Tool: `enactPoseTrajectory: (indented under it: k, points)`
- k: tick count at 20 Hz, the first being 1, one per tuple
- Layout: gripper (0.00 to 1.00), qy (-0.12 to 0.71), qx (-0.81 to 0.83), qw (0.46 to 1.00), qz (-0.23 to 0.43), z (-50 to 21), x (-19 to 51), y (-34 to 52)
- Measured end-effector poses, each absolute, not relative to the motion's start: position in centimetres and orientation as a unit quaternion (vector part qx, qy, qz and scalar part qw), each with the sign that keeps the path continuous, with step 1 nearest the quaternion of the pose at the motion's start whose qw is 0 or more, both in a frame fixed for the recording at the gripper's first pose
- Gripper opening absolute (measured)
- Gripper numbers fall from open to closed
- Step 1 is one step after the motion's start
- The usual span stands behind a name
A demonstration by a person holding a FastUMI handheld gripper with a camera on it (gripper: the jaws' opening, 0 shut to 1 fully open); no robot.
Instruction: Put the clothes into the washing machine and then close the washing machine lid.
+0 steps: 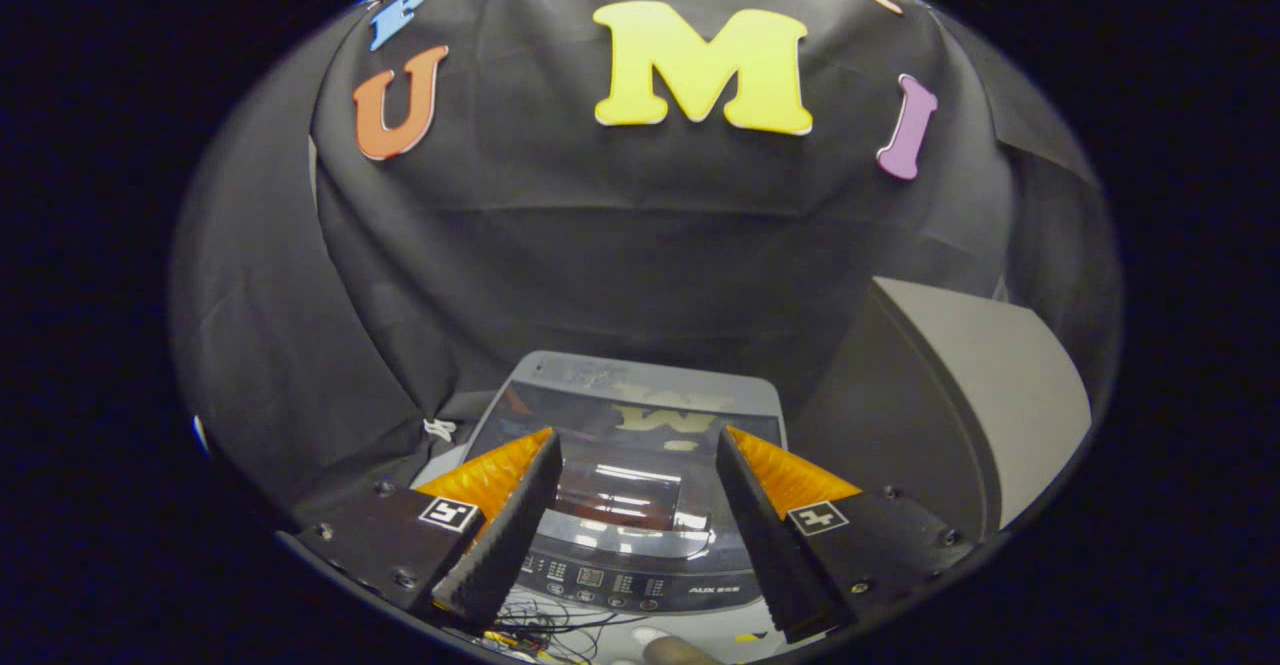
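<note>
— Gripper view first: what are the fingers doing?
— The gripper (pixel 638 445) is spread wide, holding nothing and touching nothing.
— And the washing machine (pixel 630 505)?
— Below and just ahead, between the fingers, its glossy lid (pixel 640 435) down flat; control panel (pixel 620 580) nearest, loose wires (pixel 540 625) before it.
— Anything close by?
— A grey box (pixel 960 395) stands right of the fingers. Black cloth wall (pixel 600 245) hangs beyond.

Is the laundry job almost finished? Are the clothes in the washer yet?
The washing machine sits just ahead of the gripper, and its glass lid is lying flat, closed. Whether clothes are inside is hard to tell through the reflections. The jaws stand open with nothing between them, so nothing is being carried. A grey box stands to the machine's right. Either the job is finished or not yet begun; this view can't settle which.
</note>
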State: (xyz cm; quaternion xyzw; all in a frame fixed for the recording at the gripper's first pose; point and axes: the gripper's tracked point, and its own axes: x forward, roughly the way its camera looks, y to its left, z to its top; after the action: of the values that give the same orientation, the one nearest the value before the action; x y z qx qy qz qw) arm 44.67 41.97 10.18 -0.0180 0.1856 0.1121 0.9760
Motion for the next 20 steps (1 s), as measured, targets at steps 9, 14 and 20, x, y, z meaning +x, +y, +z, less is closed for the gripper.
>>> enactPoseTrajectory:
  k: [9, 14, 20]
  points:
    - [0.98, 0.057, 0.015, 0.988, 0.144, 16.0, 34.8, 31.8]
    - [0.99, 0.026, 0.024, 0.992, 0.120, 15.0, 29.9, 22.2]
    - [0.99, 0.028, 0.036, 0.997, 0.065, 10.8, 22.9, 10.1]
